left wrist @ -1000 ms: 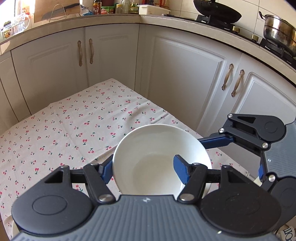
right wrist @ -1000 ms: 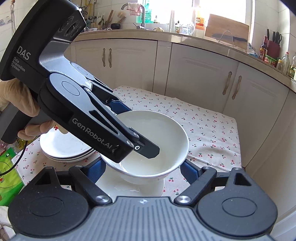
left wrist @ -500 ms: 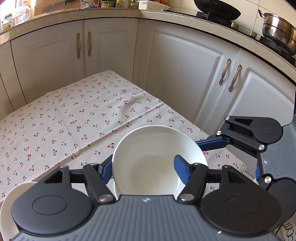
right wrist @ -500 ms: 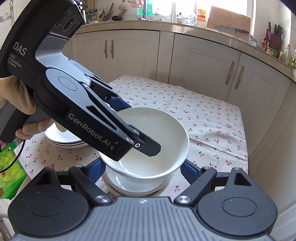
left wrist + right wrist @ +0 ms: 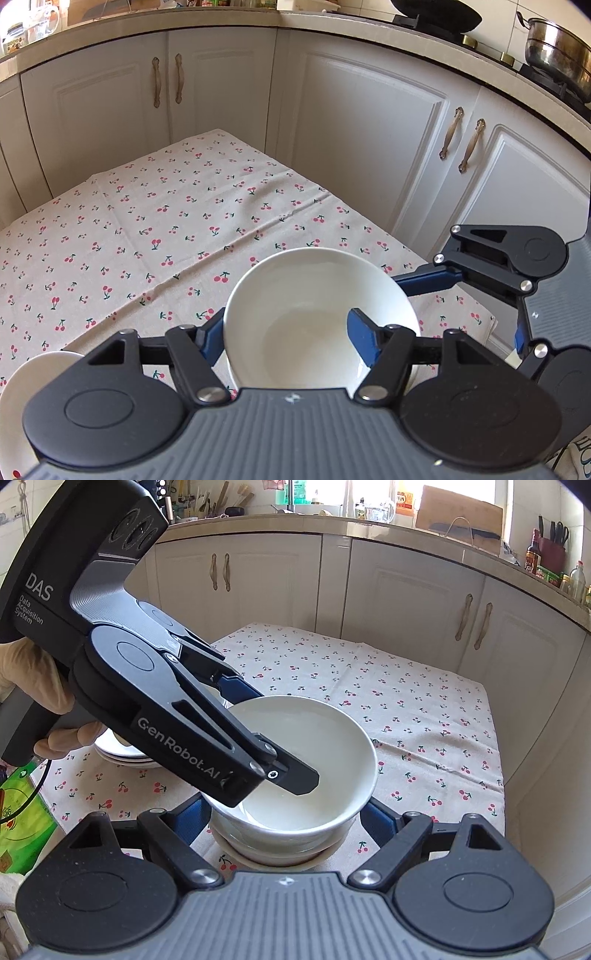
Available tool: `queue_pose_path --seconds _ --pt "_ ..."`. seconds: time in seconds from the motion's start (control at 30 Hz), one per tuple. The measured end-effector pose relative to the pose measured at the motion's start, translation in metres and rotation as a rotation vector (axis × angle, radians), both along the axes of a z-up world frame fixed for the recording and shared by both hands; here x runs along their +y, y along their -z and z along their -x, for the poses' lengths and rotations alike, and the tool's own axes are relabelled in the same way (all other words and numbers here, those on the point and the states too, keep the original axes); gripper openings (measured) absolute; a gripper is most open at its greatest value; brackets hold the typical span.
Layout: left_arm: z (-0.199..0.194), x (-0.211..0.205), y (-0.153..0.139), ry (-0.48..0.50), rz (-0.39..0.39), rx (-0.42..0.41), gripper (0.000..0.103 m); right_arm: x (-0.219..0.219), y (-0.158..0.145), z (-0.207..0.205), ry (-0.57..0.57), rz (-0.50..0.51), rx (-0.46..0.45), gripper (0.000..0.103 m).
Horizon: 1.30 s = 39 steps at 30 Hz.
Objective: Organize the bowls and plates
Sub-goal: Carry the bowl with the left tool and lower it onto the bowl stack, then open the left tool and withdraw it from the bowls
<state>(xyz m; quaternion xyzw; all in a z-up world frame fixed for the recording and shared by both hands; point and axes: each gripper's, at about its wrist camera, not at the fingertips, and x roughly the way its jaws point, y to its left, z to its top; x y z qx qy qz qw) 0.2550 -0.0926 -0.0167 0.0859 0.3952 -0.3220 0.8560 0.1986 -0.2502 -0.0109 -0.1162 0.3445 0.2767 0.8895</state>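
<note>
- Fingers [image 5: 364,341] of my left gripper [image 5: 288,338] pinch the rim of the white bowl [image 5: 317,295], one inside, one outside.
- That bowl sits in the bowl stack [image 5: 280,843] on the cherry tablecloth [image 5: 147,229].
- My right gripper [image 5: 284,821] stands wide, straddling the bowl without touching.
- White plates [image 5: 122,755] lie left of the bowl.

This is a kitchen in a home. White cupboards [image 5: 354,140] with curly handles go round the room. A black pan [image 5: 436,14] and a shiny pot [image 5: 557,51] sit on the stove. A tap [image 5: 291,494], bottles [image 5: 533,555] and knives [image 5: 554,531] stand by the wall.
</note>
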Motion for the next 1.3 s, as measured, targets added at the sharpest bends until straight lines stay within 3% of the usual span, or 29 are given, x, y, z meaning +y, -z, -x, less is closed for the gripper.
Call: queue_pose_path --seconds 0.67,0.77,0.93,1.3 --pt "-0.001 0.002 0.006 0.0 0.003 0.009 0.067 0.001 0.004 -0.002 0.001 -0.009 0.023 0.091" --pt "-0.001 0.002 0.006 -0.001 0.003 0.002 0.077 0.001 0.005 -0.001 0.0 -0.012 0.027 0.091" --pt "0.002 0.007 0.002 -0.005 0.016 -0.031 0.086 0.001 -0.001 0.006 -0.019 -0.025 -0.023 0.103" --pt "0.015 0.037 -0.014 -0.05 0.03 -0.115 0.091 0.001 -0.005 0.006 0.006 -0.022 -0.065 0.103"
